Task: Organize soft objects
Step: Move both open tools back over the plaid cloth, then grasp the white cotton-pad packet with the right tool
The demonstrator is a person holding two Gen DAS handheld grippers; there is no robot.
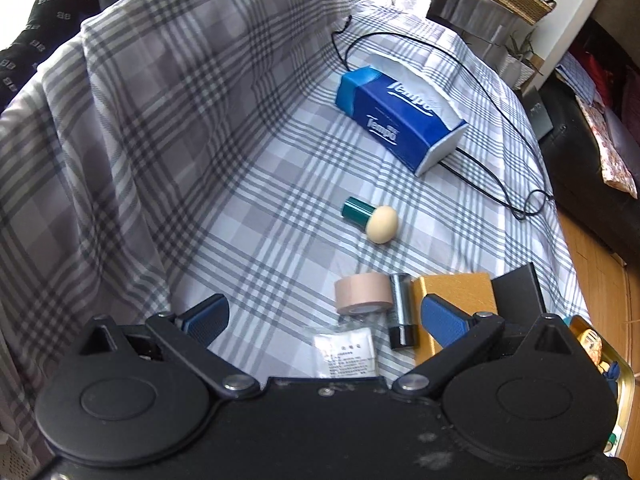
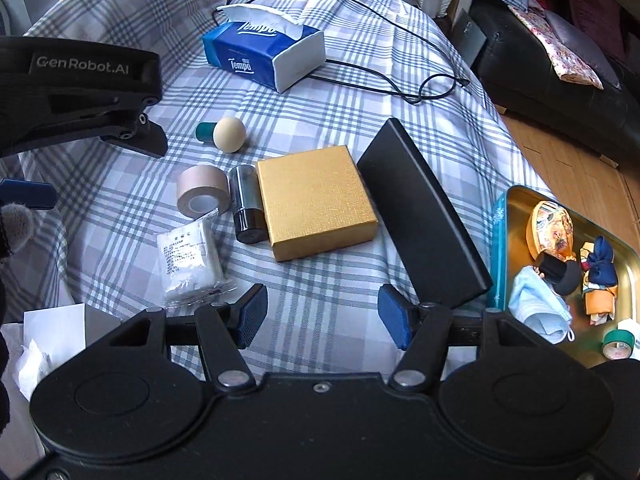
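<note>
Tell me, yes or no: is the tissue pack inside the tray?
No, the tissue pack lies on the checked cloth at the far end, while the tray sits off at the right edge.

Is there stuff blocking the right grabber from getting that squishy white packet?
Nothing visible blocks it. The right gripper is open and empty, and the white packet lies ahead and to its left on the plaid cloth, with only bare cloth between. The tape roll sits beyond the packet.
</note>
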